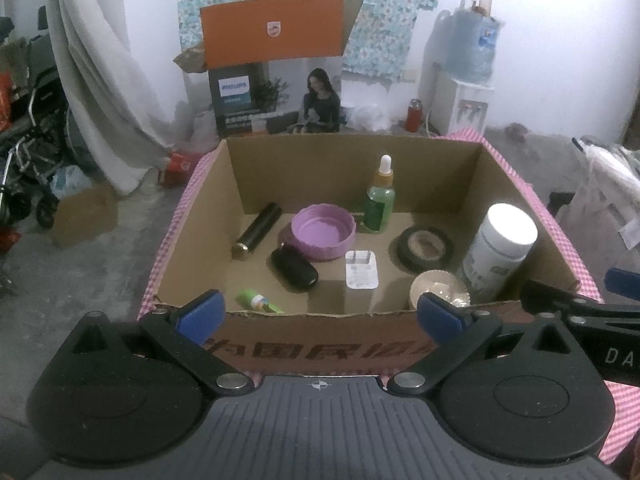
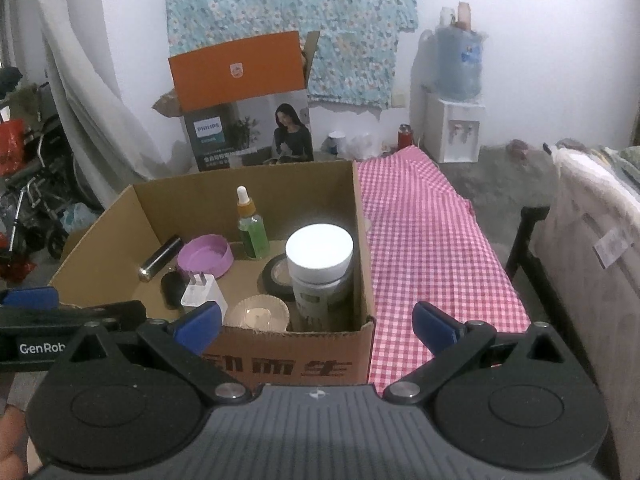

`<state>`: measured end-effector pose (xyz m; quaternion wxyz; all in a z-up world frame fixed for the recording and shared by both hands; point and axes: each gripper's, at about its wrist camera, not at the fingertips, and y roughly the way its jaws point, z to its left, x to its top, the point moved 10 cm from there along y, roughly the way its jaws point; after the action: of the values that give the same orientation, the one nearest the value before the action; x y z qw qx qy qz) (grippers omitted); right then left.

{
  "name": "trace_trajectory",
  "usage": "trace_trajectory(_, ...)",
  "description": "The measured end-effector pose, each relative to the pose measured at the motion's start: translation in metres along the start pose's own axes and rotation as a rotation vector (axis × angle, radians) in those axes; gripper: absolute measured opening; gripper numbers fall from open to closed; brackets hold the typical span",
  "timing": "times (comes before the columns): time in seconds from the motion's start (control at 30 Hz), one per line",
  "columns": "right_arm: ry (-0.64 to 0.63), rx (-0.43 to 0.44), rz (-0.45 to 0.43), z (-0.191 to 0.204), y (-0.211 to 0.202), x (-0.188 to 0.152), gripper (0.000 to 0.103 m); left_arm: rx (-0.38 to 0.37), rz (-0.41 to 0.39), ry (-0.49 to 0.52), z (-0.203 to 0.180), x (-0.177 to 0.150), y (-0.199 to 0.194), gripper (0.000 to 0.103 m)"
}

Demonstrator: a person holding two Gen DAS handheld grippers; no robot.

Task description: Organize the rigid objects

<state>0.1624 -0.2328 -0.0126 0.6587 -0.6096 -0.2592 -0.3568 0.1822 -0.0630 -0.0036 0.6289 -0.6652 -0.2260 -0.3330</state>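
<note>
while both tools are held just in front of the cardboard box [image 1: 236,176], the left gripper [image 1: 318,314] and right gripper [image 2: 318,322] are seen spread wide, with nothing grasped. inside the box are gathered a white-capped jar [image 1: 500,248] at the right wall, a dropper bottle [image 1: 380,200], a purple lid [image 1: 323,236], a tape roll [image 1: 425,248], a white charger [image 1: 361,270] and a black cylinder [image 1: 257,230]. a checkered cloth [image 2: 432,248] is laid beneath.

Crowded box [image 1: 352,168]; checkered cloth [image 2: 432,248] seemingly bare.
</note>
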Motion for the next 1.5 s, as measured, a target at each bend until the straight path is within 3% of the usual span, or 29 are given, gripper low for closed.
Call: trace_trajectory(1.5,0.027,-0.008,0.072,0.007,0.013,-0.012,0.103,0.035,0.046,0.023,0.014,-0.008,0.006,0.102)
